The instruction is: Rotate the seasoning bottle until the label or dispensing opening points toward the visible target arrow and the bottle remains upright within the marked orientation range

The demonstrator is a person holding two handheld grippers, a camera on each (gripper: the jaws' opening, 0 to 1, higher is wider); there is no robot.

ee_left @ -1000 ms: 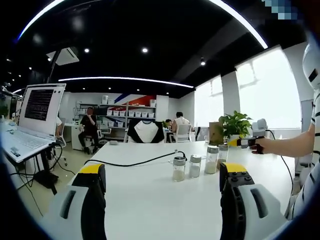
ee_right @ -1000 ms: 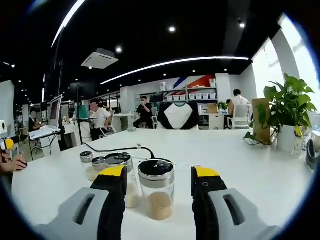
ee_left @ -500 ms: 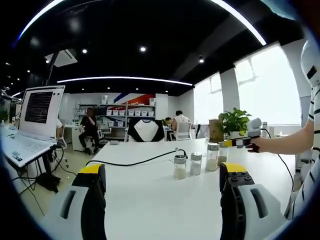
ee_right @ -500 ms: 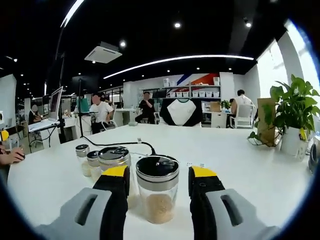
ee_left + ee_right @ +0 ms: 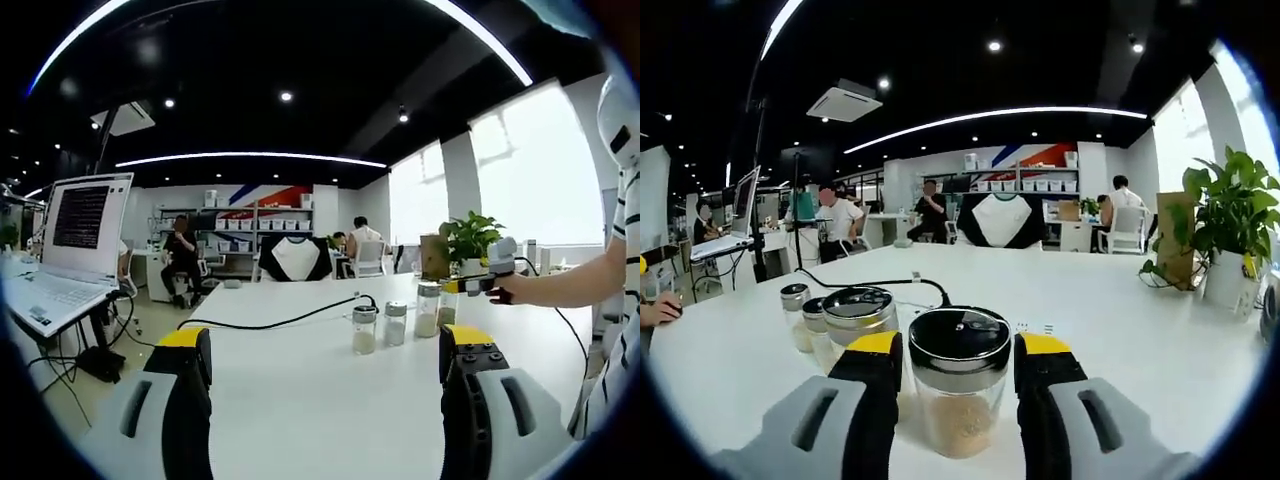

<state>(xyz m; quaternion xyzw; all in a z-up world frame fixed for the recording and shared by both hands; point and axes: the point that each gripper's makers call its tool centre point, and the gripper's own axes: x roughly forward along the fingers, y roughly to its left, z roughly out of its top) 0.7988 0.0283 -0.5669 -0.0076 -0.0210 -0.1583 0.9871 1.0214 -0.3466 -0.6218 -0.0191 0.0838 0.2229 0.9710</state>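
A clear glass seasoning bottle [image 5: 959, 400] with a chrome-rimmed black lid and tan granules stands upright on the white table [image 5: 1120, 330]. My right gripper [image 5: 958, 350] has its yellow-tipped jaws tight against both of the bottle's sides. In the left gripper view the same bottle [image 5: 444, 305] is the far right one of a row, with the right gripper [image 5: 478, 285] at it, held by a hand. My left gripper [image 5: 325, 350] hovers open over bare table, well short of the row.
Three more shakers [image 5: 853, 318] [image 5: 815, 322] [image 5: 794, 304] stand in a row left of the held bottle. A black cable [image 5: 270, 324] crosses the table. A potted plant [image 5: 1228, 225] is at the right and a laptop [image 5: 70, 240] at the left. People sit in the background.
In the right gripper view the bottle has grown larger and the jaws have narrowed onto it. The left gripper view has barely shifted, and its jaws stay open.
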